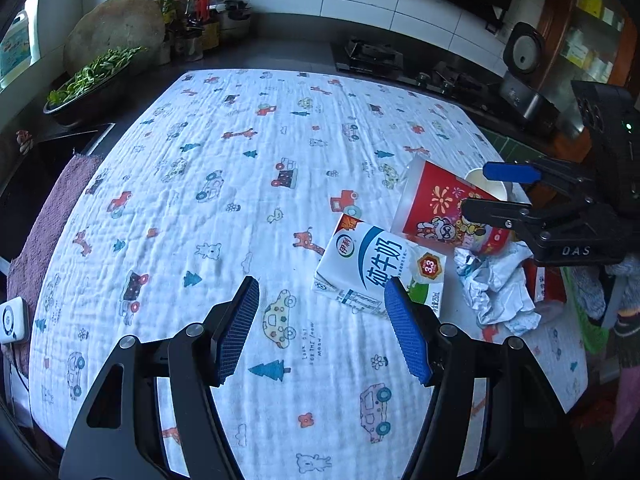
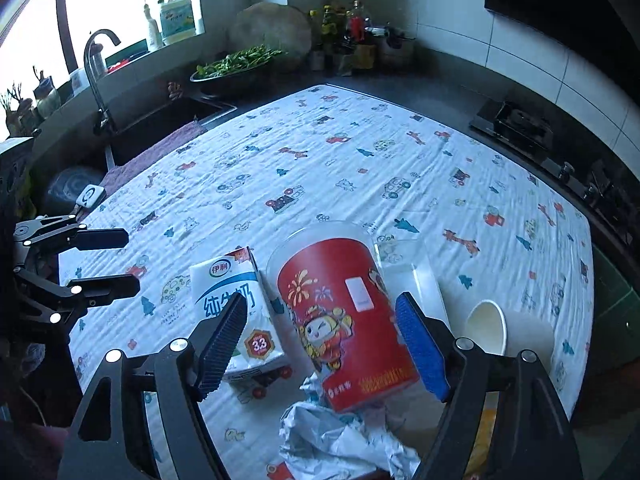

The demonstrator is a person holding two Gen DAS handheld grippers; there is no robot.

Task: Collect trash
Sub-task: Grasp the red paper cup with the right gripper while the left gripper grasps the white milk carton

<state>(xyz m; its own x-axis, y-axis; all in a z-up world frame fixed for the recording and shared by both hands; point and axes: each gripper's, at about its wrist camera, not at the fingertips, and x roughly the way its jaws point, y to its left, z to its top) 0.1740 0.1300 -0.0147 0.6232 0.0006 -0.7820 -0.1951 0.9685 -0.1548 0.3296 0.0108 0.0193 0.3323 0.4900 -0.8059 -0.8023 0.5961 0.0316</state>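
A red canister (image 2: pixel 344 320) with a cartoon figure and a clear lid lies tilted on the counter (image 2: pixel 360 168), between the milk carton (image 2: pixel 228 292) and a white paper cup (image 2: pixel 486 330). The right claw (image 2: pixel 322 344) stands apart around it, not clamped. The left claw (image 1: pixel 322 332), also apart and empty, hovers beside the carton.

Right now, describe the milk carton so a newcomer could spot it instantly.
On the cartoon-print tablecloth, look at the trash cluster near its edge. The milk carton lies flat beside the red cup and crumpled paper. It alone is boxy, white with blue lettering.
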